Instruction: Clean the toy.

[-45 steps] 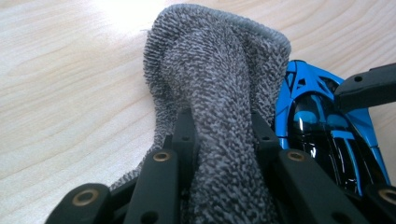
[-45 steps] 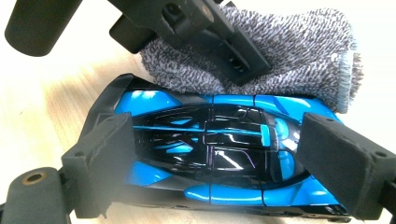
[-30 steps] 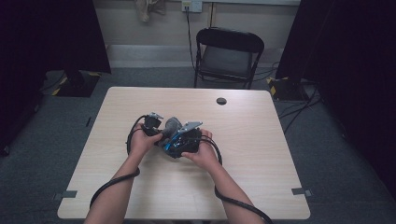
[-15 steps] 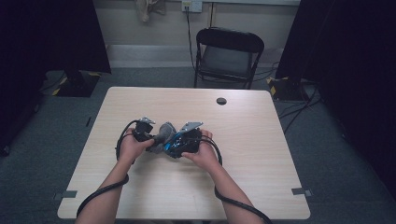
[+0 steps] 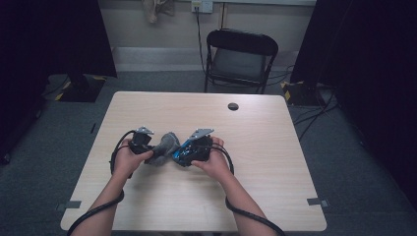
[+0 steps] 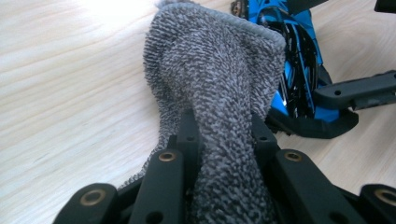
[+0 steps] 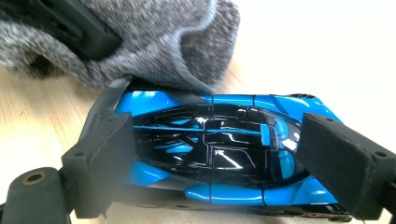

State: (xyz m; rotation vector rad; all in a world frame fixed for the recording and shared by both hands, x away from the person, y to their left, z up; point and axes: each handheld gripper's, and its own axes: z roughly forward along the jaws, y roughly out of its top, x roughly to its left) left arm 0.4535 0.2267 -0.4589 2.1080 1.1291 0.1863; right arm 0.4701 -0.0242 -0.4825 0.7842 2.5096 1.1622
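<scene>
A grey knitted cloth [image 5: 167,144] lies on the table between the two grippers. My left gripper [image 5: 155,153] is shut on one end of it; in the left gripper view the cloth [image 6: 219,70] runs out from between the black jaws of the left gripper [image 6: 223,128] toward a blue and black toy car [image 6: 294,56]. My right gripper [image 5: 184,155] is shut on that car [image 5: 187,149], its pads [image 7: 105,149] pressing on the nose and tail of the car [image 7: 210,149]. The cloth [image 7: 154,42] touches the car's far side.
A small black round object [image 5: 233,106] sits near the far edge of the wooden table [image 5: 255,196]. A black folding chair [image 5: 239,59] stands behind the table. Cables trail from both grippers toward the near edge.
My left gripper has moved to the left, away from the car, taking the grey cloth's end with it. The right gripper and the car have stayed in place.
</scene>
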